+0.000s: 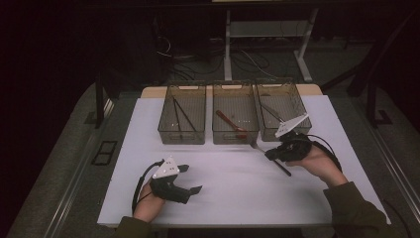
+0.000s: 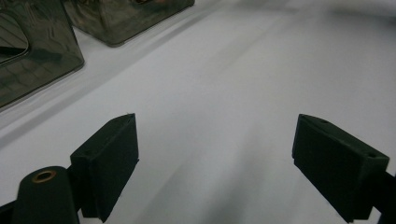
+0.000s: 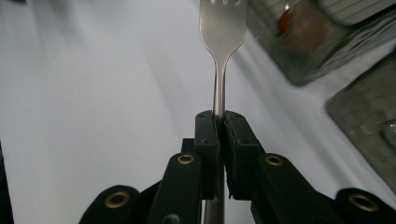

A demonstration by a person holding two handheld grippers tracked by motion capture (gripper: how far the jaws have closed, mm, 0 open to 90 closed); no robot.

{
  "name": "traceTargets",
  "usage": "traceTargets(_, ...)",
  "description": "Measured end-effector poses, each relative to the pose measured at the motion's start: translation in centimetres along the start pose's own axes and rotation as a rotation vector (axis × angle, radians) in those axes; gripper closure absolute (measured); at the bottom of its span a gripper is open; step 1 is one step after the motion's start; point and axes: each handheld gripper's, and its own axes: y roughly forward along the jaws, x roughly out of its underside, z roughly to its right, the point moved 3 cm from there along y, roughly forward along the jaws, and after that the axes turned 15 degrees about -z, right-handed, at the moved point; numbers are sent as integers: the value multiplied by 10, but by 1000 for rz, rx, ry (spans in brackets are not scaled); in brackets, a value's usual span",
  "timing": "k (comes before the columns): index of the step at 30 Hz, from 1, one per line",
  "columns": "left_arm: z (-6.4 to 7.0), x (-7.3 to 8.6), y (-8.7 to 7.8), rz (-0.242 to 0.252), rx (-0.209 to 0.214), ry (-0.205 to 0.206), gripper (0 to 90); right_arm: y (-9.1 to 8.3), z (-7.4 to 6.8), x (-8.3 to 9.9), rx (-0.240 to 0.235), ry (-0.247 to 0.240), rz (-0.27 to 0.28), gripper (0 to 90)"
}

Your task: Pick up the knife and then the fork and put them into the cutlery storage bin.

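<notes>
A metal fork (image 3: 223, 28) is clamped by its neck in my right gripper (image 3: 219, 123), tines pointing away over the white table. In the high view the fork (image 1: 283, 170) hangs slanted at the right gripper (image 1: 270, 153). Its head is close to the front of the middle bin (image 1: 236, 136) and its dark handle trails toward the person. My left gripper (image 1: 192, 178) rests low at the front left with its jaws wide apart and nothing between them. The left gripper view shows the left gripper (image 2: 215, 154) open over bare white table.
Three clear bins stand in a row at the back of the table. The left bin (image 1: 182, 136) holds black chopsticks (image 1: 182, 115), the middle one a red spoon (image 1: 229, 120), the right bin (image 1: 292, 96) a metal utensil. Bin corners (image 2: 32, 56) show at the upper left.
</notes>
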Motion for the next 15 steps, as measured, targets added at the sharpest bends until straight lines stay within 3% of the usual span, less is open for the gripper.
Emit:
traceTargets(9, -1, -1, 2, -6, -1, 1, 136, -27, 17, 4, 36, 115, 207, 833)
traceTargets(15, -1, -1, 2, -10, -2, -1, 136, -41, 28, 5, 55, 163, 326, 833)
